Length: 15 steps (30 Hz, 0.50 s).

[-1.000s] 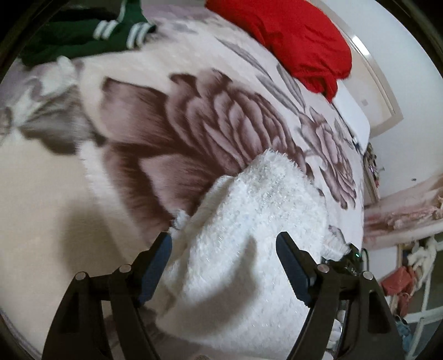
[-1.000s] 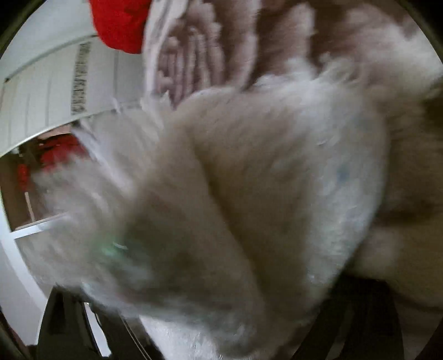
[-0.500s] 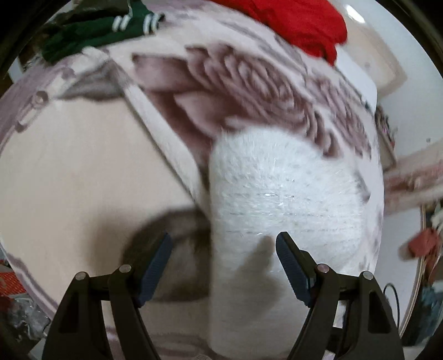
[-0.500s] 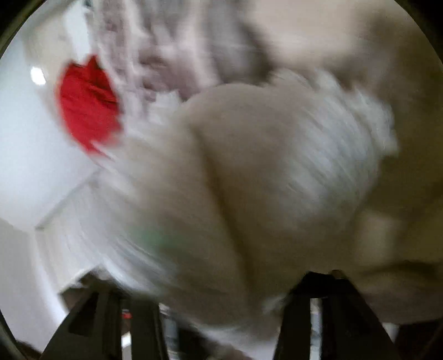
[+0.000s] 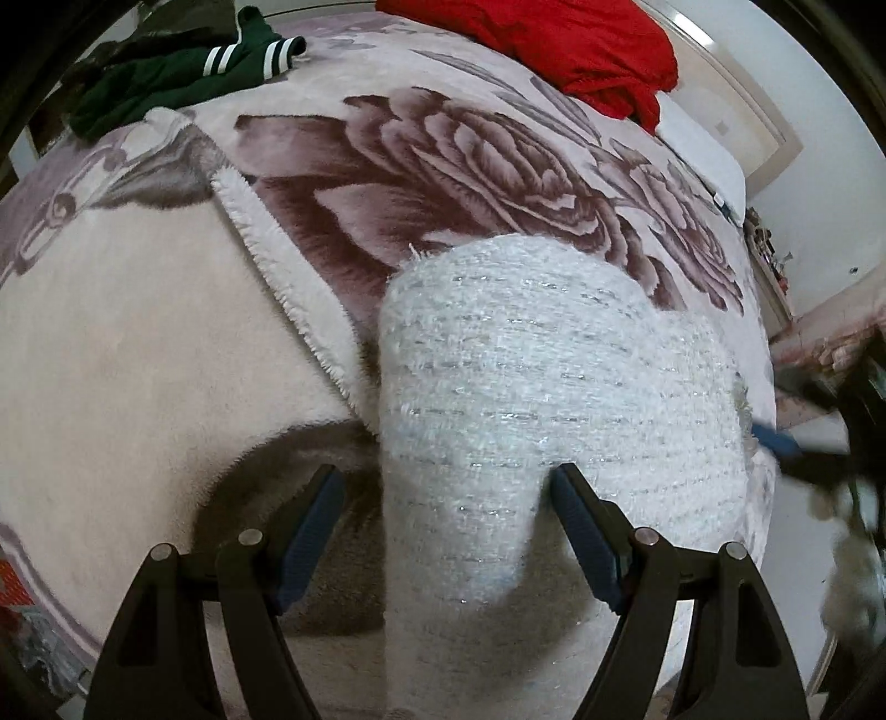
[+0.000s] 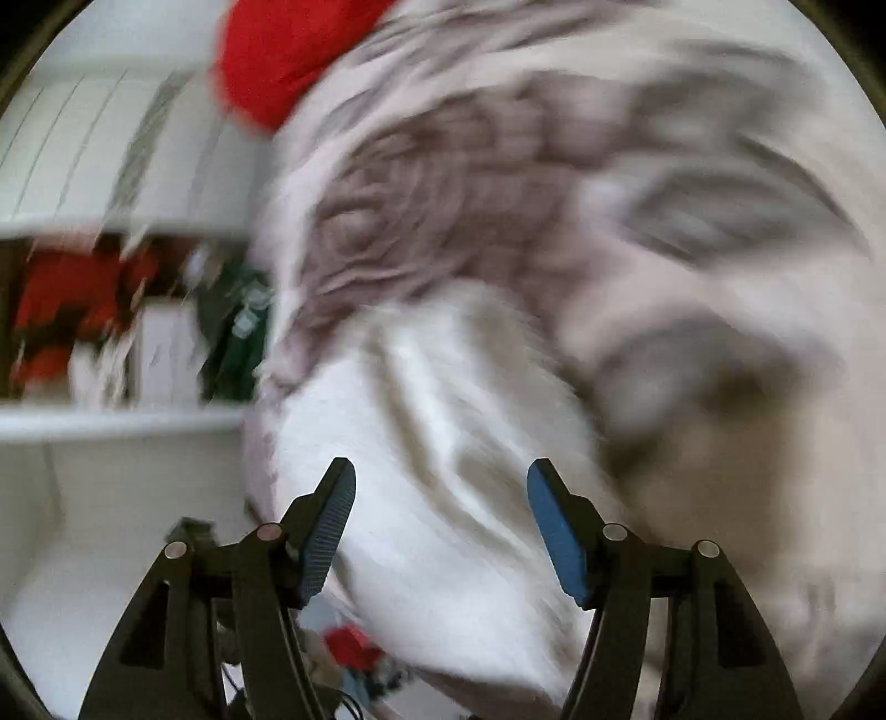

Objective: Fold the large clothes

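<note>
The white sweater [image 5: 554, 387] lies on the bed [image 5: 138, 360], in front of the left gripper [image 5: 446, 531] at 12 o'clock. It looks soft, thick and light. Both grippers, right [image 6: 440, 531] too, are spread wide, holding nothing. Best grip: its hem edge.

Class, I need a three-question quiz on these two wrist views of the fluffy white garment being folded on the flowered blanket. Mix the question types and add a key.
1. True or false: the left tool has its jaws shut on the white garment.
2. Multiple choice: which garment lies at the far left of the flowered blanket in the left wrist view? A) the red garment B) the green garment with white stripes C) a blue one
3. Fill in: in the right wrist view, the right tool has its jaws ____.

Key: 1 false; 2 B; 3 open
</note>
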### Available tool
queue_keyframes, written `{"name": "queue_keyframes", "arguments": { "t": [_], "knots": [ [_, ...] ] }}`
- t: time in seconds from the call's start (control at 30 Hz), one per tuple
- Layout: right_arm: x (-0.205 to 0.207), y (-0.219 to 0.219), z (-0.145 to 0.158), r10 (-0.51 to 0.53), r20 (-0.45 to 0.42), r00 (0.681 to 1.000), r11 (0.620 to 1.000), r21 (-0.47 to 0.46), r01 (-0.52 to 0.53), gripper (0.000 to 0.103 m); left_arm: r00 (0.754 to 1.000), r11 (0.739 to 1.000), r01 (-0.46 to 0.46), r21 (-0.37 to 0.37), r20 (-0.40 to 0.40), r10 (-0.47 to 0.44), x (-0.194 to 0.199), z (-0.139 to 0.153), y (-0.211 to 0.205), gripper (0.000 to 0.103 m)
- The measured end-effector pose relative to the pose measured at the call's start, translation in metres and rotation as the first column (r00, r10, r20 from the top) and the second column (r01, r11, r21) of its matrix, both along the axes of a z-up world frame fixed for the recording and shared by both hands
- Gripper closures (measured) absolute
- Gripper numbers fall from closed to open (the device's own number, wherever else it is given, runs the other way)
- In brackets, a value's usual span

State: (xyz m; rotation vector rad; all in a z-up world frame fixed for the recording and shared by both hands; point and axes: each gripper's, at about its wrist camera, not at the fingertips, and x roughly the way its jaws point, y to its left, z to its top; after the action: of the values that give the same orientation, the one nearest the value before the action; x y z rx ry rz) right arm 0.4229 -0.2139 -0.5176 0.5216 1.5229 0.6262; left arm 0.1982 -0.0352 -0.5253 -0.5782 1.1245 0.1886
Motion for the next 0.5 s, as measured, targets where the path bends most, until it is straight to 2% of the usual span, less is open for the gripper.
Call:
{"name": "queue_keyframes", "arguments": {
  "t": [0.1, 0.13, 0.17, 0.2, 0.23, 0.37, 0.43, 0.5],
  "knots": [
    [0.031, 0.058, -0.023, 0.138, -0.014, 0.99, 0.99, -0.021, -0.138, 0.036, 1.0, 1.0, -0.014, 0.003, -0.003, 0.014, -0.001, 0.002, 0.0, 0.027],
    [0.038, 0.072, -0.037, 0.184, -0.055, 0.981, 0.982, -0.023, -0.186, 0.043, 1.0, 1.0, -0.017, -0.001, -0.003, 0.017, -0.001, 0.003, -0.001, 0.027],
    [0.042, 0.083, -0.051, 0.221, -0.108, 0.969, 0.972, -0.051, -0.228, 0.061, 1.0, 1.0, -0.023, -0.005, -0.007, 0.023, -0.001, 0.004, -0.001, 0.027],
    [0.036, 0.089, -0.058, 0.234, -0.125, 0.964, 0.967, -0.068, -0.244, 0.088, 1.0, 1.0, -0.025, -0.006, -0.007, 0.025, -0.001, 0.005, -0.001, 0.027],
    [0.032, 0.09, -0.058, 0.232, -0.127, 0.964, 0.969, -0.061, -0.241, 0.088, 1.0, 1.0, -0.024, -0.01, 0.0, 0.024, 0.0, 0.008, -0.001, 0.027],
    [0.025, 0.068, 0.0, 0.13, -0.024, 0.991, 0.989, -0.066, -0.132, 0.09, 0.999, 0.999, -0.022, -0.038, 0.034, 0.023, 0.002, 0.014, -0.003, 0.026],
    [0.026, 0.051, 0.026, 0.058, 0.016, 0.998, 0.996, -0.074, -0.057, 0.09, 0.998, 0.997, -0.017, -0.081, 0.06, 0.022, 0.007, 0.013, -0.004, 0.021],
    [0.03, 0.036, 0.023, 0.013, 0.036, 0.999, 0.994, -0.111, -0.009, 0.09, 0.998, 0.996, -0.005, -0.091, 0.068, 0.011, 0.014, 0.011, -0.005, 0.017]
  ]
}}
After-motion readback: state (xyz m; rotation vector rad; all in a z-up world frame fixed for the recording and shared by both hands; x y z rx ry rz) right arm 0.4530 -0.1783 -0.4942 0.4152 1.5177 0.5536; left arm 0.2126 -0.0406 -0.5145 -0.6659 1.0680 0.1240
